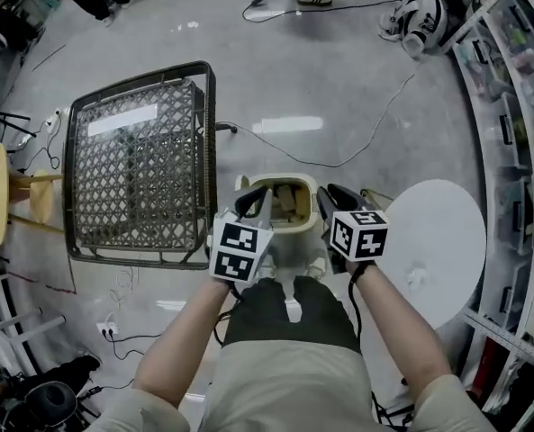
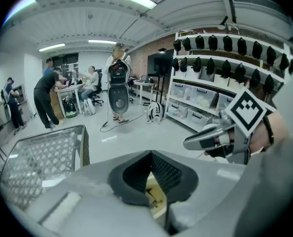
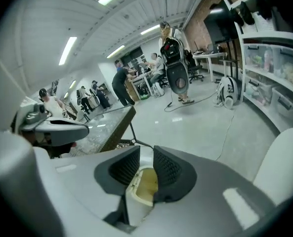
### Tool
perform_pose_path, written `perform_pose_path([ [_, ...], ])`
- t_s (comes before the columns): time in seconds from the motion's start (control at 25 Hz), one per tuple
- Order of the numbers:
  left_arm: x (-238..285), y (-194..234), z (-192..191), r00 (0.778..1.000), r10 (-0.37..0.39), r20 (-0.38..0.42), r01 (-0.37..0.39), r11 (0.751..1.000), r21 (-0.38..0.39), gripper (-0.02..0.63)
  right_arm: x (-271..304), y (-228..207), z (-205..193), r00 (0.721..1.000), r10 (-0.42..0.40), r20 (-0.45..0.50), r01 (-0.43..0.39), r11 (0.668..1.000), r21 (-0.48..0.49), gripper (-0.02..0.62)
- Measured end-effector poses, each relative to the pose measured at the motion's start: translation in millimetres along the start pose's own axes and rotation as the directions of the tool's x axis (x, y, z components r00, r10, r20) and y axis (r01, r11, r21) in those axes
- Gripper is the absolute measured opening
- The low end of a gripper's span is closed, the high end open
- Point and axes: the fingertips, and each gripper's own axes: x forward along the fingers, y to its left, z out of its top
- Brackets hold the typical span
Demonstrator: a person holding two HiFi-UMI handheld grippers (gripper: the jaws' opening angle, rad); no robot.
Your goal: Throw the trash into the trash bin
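Note:
A cream trash bin (image 1: 285, 228) stands open on the grey floor just in front of my knees, with brownish trash (image 1: 289, 201) lying inside. Both grippers hang side by side above it. My left gripper (image 1: 251, 207) is over the bin's left rim; in the left gripper view (image 2: 151, 154) its black pads meet at the tips with nothing held, and the bin (image 2: 156, 196) shows below them. My right gripper (image 1: 331, 203) is over the right rim. Its pads (image 3: 146, 154) stand a narrow gap apart and empty, with the bin's mouth (image 3: 145, 186) beneath.
A wire-mesh metal frame (image 1: 140, 165) stands left of the bin. A round white table (image 1: 433, 241) is close on the right, with shelves of boxes (image 1: 519, 106) behind it. Cables (image 1: 339, 156) trail across the floor. Several people (image 2: 47, 95) are at the room's far end.

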Motion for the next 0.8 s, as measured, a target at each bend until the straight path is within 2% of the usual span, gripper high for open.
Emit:
perform_pose_path([
  [0.16,-40.5,0.9,63.6,0.985,0.051,0.166,-0.060,0.997,0.048,0.002,-63.1,25.9,53.9,0.993,0.001,0.117,0.006,0.998,-0.058,0.060],
  [0.32,-74.2,-10.2,109.8,0.975,0.034,0.218,-0.061,0.991,0.117,0.003,-125.5,52.3,102.6,0.971,0.012,0.237,0.019,0.991,-0.130,0.060],
  [0.4,-93.9,-19.4,133.0,0.966,0.026,0.257,-0.073,0.982,0.175,0.003,-157.5,65.6,123.8,0.956,0.021,0.291,0.028,0.986,-0.163,0.058],
  [0.56,-136.5,-45.1,175.5,0.947,-0.022,0.321,-0.080,0.950,0.300,0.003,-222.4,91.8,162.5,0.912,0.029,0.409,0.066,0.974,-0.215,0.031],
  [0.68,-173.5,-69.0,202.5,0.930,-0.065,0.361,-0.087,0.917,0.389,0.003,-269.9,108.5,183.9,0.872,0.035,0.489,0.093,0.967,-0.235,0.028],
  [0.8,-208.0,-90.9,229.5,0.899,-0.104,0.425,-0.094,0.903,0.419,0.003,-313.1,121.8,201.6,0.831,0.041,0.555,0.118,0.962,-0.248,0.028],
])
